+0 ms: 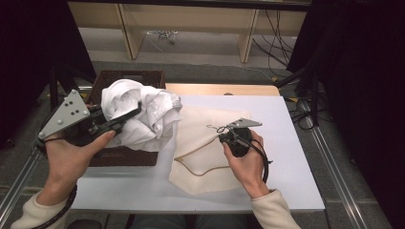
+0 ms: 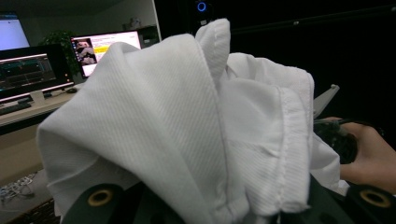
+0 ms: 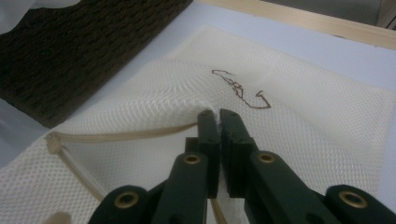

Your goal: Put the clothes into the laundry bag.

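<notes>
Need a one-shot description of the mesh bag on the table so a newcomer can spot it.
Start at the pale table top. Just right of the dark woven basket lies a flat cream mesh laundry bag with a tan drawstring, its edge pinched by the right gripper. Unlike the bunched white cloth in the left gripper, it is netted and lies flat.

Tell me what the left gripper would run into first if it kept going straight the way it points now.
Probably the right gripper and the hand holding it. The left gripper, shut on the white cloth, points across the table toward them. Depth is unclear, so it might pass above.
</notes>
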